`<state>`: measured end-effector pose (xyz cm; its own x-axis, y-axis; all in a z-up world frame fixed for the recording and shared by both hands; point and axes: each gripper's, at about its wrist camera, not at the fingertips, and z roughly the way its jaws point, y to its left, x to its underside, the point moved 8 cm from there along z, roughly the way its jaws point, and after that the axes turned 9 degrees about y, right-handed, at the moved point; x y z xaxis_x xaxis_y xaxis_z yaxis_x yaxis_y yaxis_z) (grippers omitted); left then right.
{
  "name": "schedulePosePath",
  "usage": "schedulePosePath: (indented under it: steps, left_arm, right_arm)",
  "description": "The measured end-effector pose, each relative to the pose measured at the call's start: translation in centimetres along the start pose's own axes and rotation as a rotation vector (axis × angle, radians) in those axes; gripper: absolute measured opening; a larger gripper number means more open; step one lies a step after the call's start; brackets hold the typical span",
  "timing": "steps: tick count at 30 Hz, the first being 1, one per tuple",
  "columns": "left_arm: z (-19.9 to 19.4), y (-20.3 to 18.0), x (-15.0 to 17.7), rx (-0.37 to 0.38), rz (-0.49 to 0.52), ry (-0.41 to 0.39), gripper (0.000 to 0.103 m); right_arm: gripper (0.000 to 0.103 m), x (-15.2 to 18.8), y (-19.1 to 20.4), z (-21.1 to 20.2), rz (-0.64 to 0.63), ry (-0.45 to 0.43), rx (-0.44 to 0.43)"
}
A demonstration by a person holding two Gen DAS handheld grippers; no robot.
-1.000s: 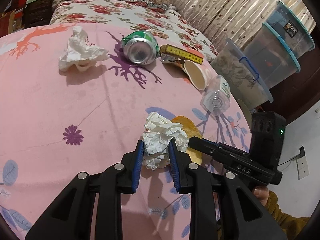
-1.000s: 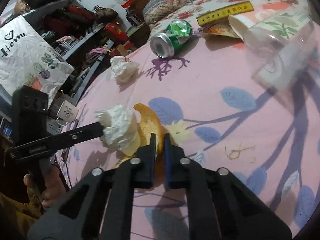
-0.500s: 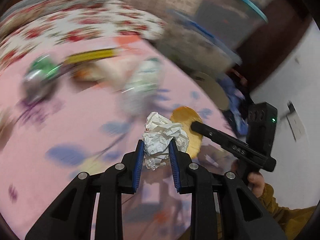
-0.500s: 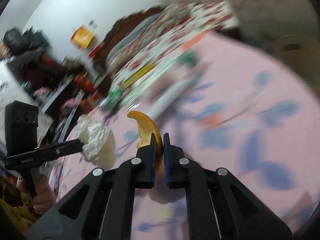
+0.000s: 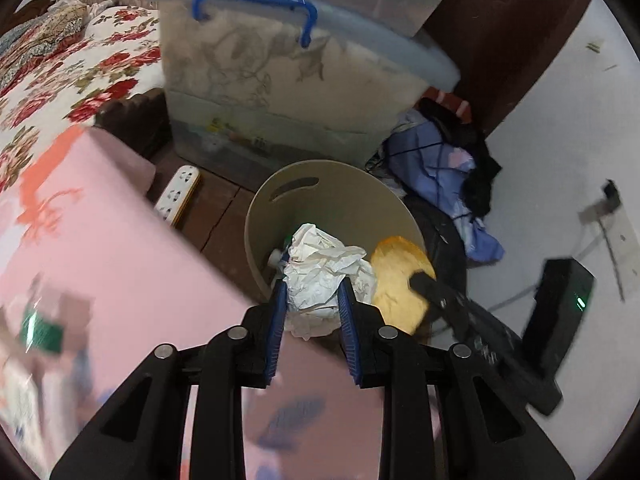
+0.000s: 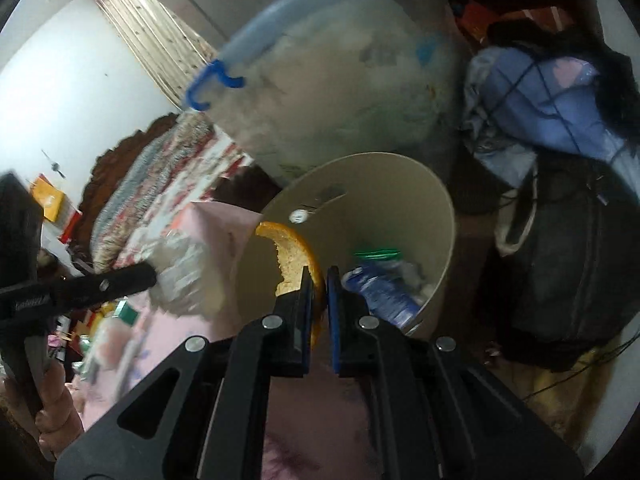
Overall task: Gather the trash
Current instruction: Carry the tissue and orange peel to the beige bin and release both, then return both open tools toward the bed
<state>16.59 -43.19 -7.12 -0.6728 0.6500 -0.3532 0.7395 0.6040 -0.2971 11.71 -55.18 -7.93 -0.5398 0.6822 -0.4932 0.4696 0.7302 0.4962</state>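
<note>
My left gripper [image 5: 312, 292] is shut on a crumpled white tissue [image 5: 324, 276] and holds it over the near rim of a beige trash bin [image 5: 320, 184]. My right gripper [image 6: 317, 276] is shut on an orange peel [image 6: 294, 252] and holds it over the same bin [image 6: 400, 184], which has a blue wrapper and other trash inside. The peel [image 5: 400, 280] and the right gripper's tip also show in the left wrist view. The tissue [image 6: 188, 272] shows blurred in the right wrist view.
The pink flowered table [image 5: 100, 248] lies left of the bin. A large plastic storage box with a blue handle [image 5: 288, 84] stands behind the bin. A white power strip [image 5: 178, 194] lies on the floor. Blue clothes [image 5: 444, 168] and a black bag [image 6: 572, 248] lie right.
Both grippers swung right, off the table, carrying the tissue and the peel. They now hang over the trash bin. The can, cup and bottle on the table have left view.
</note>
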Motion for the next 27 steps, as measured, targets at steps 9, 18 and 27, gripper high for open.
schedulePosePath:
  steps: [9, 18, 27]
  left_arm:
    - [-0.2, 1.4, -0.1, -0.036, -0.098, -0.072, 0.072]
    - [-9.7, 2.1, 9.0, -0.134, 0.035, -0.216, 0.077]
    - [-16.5, 12.5, 16.5, -0.394, -0.100, -0.332, 0.095]
  right_arm:
    - [0.096, -1.6, -0.3, -1.7, -0.003, -0.152, 0.039]
    - [0.096, 0.3, 6.8, -3.0, -0.075, -0.114, -0.086]
    - [0.096, 7.2, 16.8, 0.0, -0.151, 0.021, -0.215]
